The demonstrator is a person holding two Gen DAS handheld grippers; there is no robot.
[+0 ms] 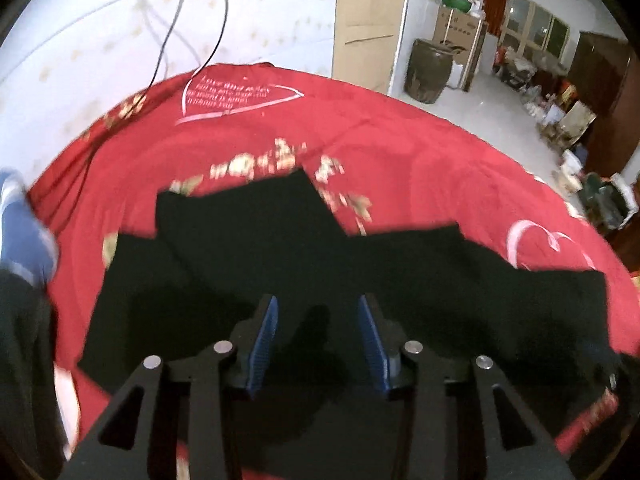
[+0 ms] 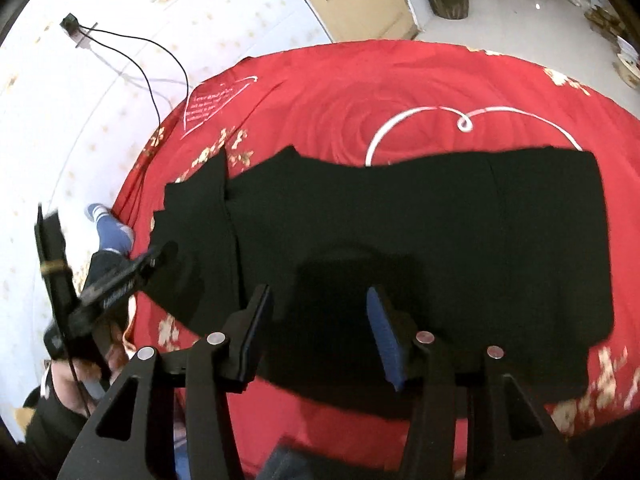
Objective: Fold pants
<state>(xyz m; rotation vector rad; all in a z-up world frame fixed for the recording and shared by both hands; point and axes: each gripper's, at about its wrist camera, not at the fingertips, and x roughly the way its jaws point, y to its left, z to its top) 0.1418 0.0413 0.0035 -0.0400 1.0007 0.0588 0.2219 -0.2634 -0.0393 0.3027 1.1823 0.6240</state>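
Black pants (image 2: 420,240) lie flat across a red bedspread (image 2: 340,92), the legs running left to right with one end folded over at the left. In the left wrist view the pants (image 1: 280,264) fill the middle under my left gripper (image 1: 318,312), which is open and empty above the cloth. My right gripper (image 2: 320,304) is open and empty above the pants near their near edge. The left gripper also shows in the right wrist view (image 2: 132,268), over the pants' left end.
The red bedspread (image 1: 360,140) has white heart prints and gold flowers. A black cable (image 2: 152,64) runs along the white wall. A person's blue-socked foot (image 2: 112,228) is left of the bed. A dark jar (image 1: 428,72), boxes and clutter stand on the floor beyond.
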